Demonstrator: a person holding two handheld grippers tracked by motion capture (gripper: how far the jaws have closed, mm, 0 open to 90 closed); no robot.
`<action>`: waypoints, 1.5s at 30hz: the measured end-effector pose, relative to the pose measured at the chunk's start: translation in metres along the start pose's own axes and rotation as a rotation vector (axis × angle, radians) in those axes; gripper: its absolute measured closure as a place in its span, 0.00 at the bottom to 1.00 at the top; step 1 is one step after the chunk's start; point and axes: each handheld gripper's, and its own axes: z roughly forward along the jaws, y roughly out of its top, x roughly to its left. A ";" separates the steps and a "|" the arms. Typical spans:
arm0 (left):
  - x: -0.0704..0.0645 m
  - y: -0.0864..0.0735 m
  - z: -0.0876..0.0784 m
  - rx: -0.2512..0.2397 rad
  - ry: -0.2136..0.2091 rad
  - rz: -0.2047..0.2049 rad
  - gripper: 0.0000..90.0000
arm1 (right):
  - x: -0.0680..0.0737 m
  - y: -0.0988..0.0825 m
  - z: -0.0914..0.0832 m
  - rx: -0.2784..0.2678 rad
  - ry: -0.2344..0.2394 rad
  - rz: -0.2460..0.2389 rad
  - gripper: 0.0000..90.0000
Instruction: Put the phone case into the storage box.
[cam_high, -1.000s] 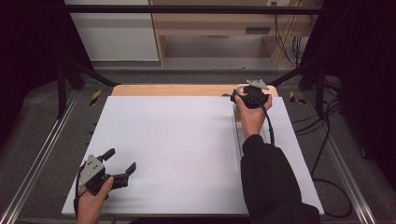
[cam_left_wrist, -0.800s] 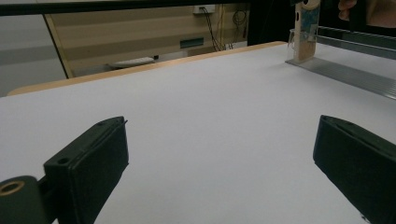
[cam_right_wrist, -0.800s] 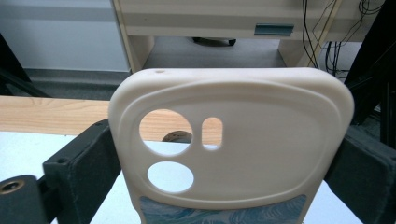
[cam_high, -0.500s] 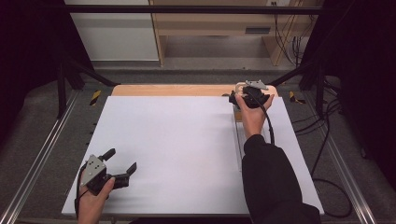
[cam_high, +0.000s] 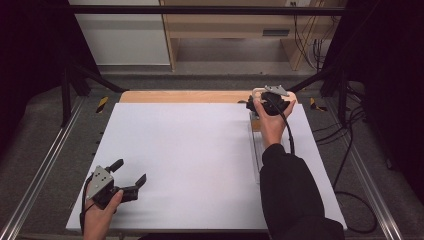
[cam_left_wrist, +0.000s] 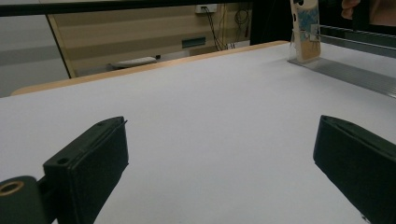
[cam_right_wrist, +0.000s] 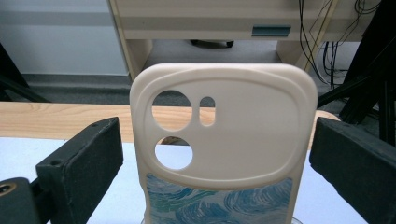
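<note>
- I see the right gripper (cam_high: 257, 103) at the far right of the counter (cam_high: 190, 150), with the phone case (cam_right_wrist: 219, 149) standing upright between its fingers (cam_right_wrist: 79, 163)
- The fingers have just been opening; in the right gripper view there is a gap on each side of the case, so I read the case as released
- The case is cream with camera cut-outs at the top and a blue swirl pattern lower down; it stands in a clear holder (cam_high: 256, 145) on the counter
- I see the left gripper (cam_high: 127, 180) at the near left of the counter, its fingers (cam_left_wrist: 88, 163) spread wide with nothing between them
</note>
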 end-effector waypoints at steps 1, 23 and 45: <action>0.000 0.000 0.000 0.000 0.000 0.000 0.03 | 0.000 0.000 0.000 -0.003 -0.003 0.001 0.04; -0.002 0.001 -0.001 -0.005 0.000 0.010 0.03 | -0.001 -0.002 -0.011 -0.034 -0.041 -0.012 0.04; -0.003 0.002 -0.001 -0.003 -0.003 0.014 0.03 | 0.002 0.003 -0.020 -0.072 -0.010 -0.008 0.06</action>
